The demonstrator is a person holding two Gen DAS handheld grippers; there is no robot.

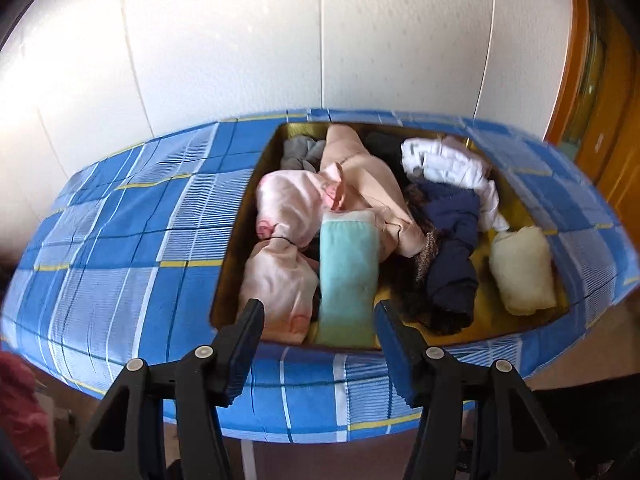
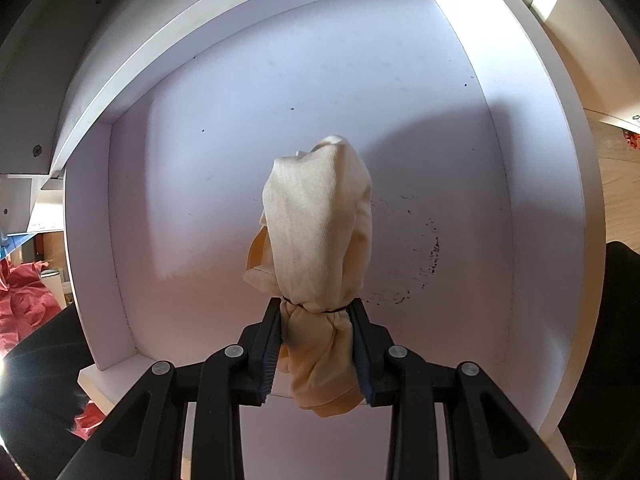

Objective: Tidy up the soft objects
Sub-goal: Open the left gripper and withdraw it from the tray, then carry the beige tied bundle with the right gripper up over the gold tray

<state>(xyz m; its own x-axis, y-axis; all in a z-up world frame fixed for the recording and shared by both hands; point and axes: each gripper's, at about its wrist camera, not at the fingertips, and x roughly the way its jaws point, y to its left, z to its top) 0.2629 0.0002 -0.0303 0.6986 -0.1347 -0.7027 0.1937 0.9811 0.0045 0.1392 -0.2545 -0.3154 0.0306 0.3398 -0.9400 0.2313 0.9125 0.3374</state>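
A blue checked cloth [image 1: 120, 232] is spread over the worktop, backed by a white wall [image 1: 240, 40]. Red fabric [image 2: 24, 296] is seen on the wooden floor [image 2: 616, 184].

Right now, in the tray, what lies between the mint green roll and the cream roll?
In the left wrist view, between the mint green roll and the cream roll lies a dark navy garment over brownish cloth; some yellow tray floor shows.

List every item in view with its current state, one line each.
left hand-held gripper: open, empty, above the box edge
right hand-held gripper: shut on the beige bundle
beige bundle: tied, held over the white drawer
box: open, full of clothes
mint towel: folded, lying in the box
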